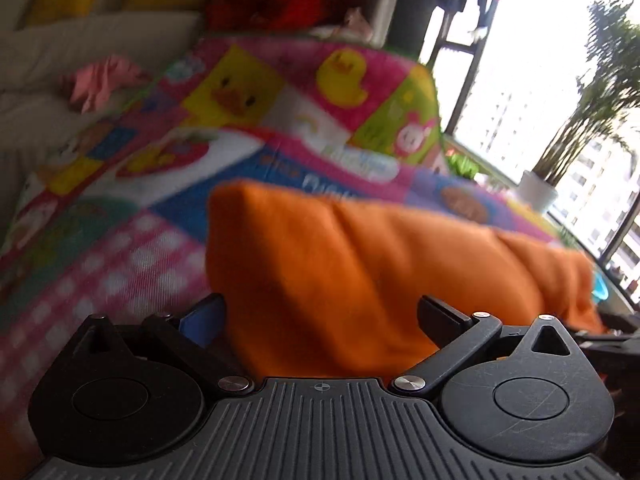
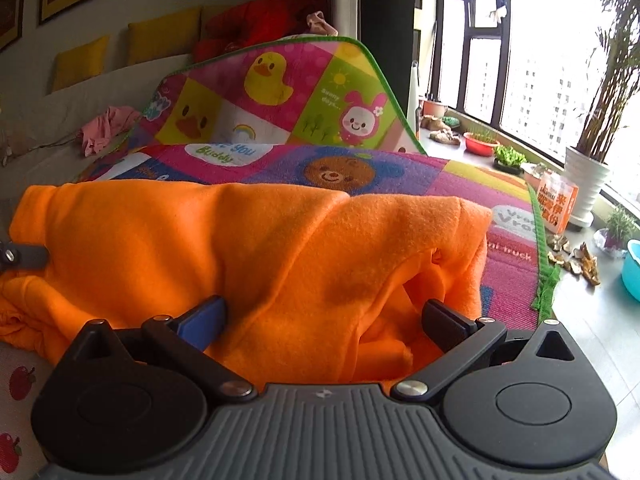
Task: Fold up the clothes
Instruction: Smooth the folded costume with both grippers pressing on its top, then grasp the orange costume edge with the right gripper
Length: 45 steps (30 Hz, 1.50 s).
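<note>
An orange fleece garment lies bunched on a colourful cartoon play mat. In the left wrist view my left gripper stands open, its fingers spread wide with the orange cloth filling the gap between them. The view is blurred. In the right wrist view the same garment shows a fold and a sleeve opening on its right side. My right gripper is open too, with cloth lying between its fingers. A dark part with a screw touches the garment's left edge.
The mat is propped up at the back against a sofa with yellow cushions and a red garment. A pink garment lies at the left. Plant pots, an orange box and a blue basin stand by the window.
</note>
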Each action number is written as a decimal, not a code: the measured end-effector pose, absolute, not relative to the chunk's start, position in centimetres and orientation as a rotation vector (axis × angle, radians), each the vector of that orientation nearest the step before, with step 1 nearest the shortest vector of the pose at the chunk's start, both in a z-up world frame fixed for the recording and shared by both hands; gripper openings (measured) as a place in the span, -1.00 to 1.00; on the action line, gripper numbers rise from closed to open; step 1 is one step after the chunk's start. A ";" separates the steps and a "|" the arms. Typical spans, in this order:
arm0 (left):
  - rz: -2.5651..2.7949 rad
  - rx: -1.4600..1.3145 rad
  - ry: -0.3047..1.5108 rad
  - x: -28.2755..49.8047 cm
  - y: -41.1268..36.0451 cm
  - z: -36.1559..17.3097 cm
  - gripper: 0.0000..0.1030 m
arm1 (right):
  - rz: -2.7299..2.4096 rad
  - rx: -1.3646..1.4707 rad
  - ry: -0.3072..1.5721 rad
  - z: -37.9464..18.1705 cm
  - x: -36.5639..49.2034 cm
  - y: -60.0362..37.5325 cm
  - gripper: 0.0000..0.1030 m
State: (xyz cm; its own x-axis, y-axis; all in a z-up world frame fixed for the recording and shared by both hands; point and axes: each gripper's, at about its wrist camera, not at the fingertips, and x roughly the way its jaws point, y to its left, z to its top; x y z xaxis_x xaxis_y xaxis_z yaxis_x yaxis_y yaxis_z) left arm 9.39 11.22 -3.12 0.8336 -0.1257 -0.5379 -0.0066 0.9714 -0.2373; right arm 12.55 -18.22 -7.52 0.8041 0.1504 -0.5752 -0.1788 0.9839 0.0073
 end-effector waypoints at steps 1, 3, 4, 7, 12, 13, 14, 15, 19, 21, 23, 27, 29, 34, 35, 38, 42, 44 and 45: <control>-0.094 -0.229 0.547 8.9 10.8 -2.3 1.00 | 0.180 -0.043 0.616 -7.5 12.6 -18.3 1.00; -0.176 -0.224 0.489 8.1 9.9 -0.8 1.00 | 0.188 -0.030 0.625 -7.6 12.8 -18.5 1.00; -0.244 -0.236 0.488 8.1 9.3 -0.6 1.00 | 0.193 -0.022 0.630 -7.6 12.9 -18.6 1.00; -0.443 -0.276 0.503 8.4 7.4 -0.6 1.00 | 0.215 0.021 0.651 -7.8 13.3 -19.2 1.00; -0.522 -0.290 0.645 11.2 5.0 -4.3 1.00 | 0.247 0.092 0.685 -8.0 13.7 -20.1 1.00; -0.504 -0.298 0.677 11.8 4.9 -5.1 1.00 | 0.252 0.097 0.687 -8.1 13.6 -20.1 1.00; -0.505 -0.292 0.667 11.7 4.9 -5.1 1.00 | 0.254 0.099 0.688 -8.1 13.6 -20.1 1.00; -0.502 -0.288 0.667 11.5 4.9 -5.0 1.00 | 0.253 0.098 0.690 -8.1 13.7 -20.1 1.00; -0.502 -0.269 0.661 11.1 4.9 -5.1 1.00 | 0.258 0.104 0.698 -8.1 13.7 -20.0 1.00; -0.501 -0.270 0.660 11.0 4.9 -5.1 1.00 | 0.267 0.105 0.707 -8.1 13.7 -20.1 1.00; -0.501 -0.273 0.660 10.9 5.0 -5.2 1.00 | 0.275 0.102 0.714 -7.7 13.4 -20.1 1.00; -0.504 -0.275 0.659 10.7 5.1 -5.2 1.00 | 0.228 0.057 0.647 -6.3 11.5 -20.1 1.00; -0.504 -0.274 0.658 10.6 5.1 -5.2 1.00 | 0.201 0.010 0.660 -6.6 11.5 -19.8 1.00; -0.515 -0.294 0.659 10.8 5.5 -5.3 1.00 | 0.192 0.047 0.647 -6.4 11.2 -20.9 1.00; -0.515 -0.299 0.660 10.8 5.6 -5.3 1.00 | 0.182 0.066 0.616 -5.8 10.8 -21.5 1.00; -0.509 -0.294 0.658 10.8 5.4 -5.4 1.00 | 0.137 0.205 0.561 -4.8 10.1 -25.0 1.00; -0.501 -0.286 0.657 11.1 5.0 -5.3 1.00 | 0.121 0.414 0.601 -6.2 10.8 -28.6 0.73; -0.504 -0.294 0.658 11.0 5.0 -5.3 1.00 | 0.128 0.482 0.629 -7.3 11.3 -29.2 0.65; -0.505 -0.298 0.659 11.0 5.0 -5.3 1.00 | 0.128 0.501 0.642 -7.9 11.6 -29.2 0.58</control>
State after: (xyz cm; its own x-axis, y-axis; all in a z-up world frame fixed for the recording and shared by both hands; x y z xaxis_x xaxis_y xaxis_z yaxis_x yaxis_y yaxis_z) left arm 11.04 5.02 -5.25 0.6776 -0.5336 -0.5061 0.3499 0.8392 -0.4164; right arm 11.63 -29.21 -7.92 0.7977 0.2655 -0.5415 0.0384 0.8737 0.4850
